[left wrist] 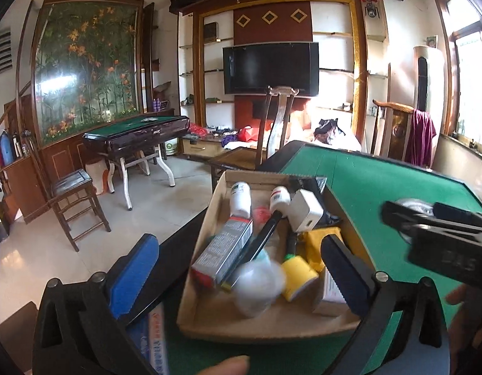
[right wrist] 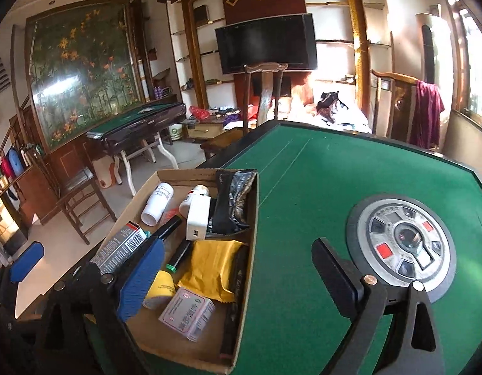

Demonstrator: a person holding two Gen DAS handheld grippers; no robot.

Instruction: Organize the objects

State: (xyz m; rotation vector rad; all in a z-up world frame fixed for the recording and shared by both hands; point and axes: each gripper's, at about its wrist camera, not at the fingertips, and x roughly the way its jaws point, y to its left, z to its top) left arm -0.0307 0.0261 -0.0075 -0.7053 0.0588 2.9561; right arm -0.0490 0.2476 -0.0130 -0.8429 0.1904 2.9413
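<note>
One cardboard box (right wrist: 251, 250) with two white bottles (right wrist: 156, 200) is being carried by the green surface (right wrist: 319, 187); both claws, left (left wrist: 241, 256) and right (right wrist: 241, 268), are being held spread, empty.

Green felt counter (right wrist: 303, 187) w/ dark rim. Cardboard box (right wrist: 245, 250) sits on it at approx 9 o'clock edge; round control panel (right wrist: 400, 243) set in felt at 3 o'clock.

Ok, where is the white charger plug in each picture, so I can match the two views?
Left wrist view: the white charger plug lies in the far right part of the cardboard box, just right of centre.
Right wrist view: the plug sits left of centre, mid-box.
Shared landmark: the yellow packet just nearer than the plug.
</note>
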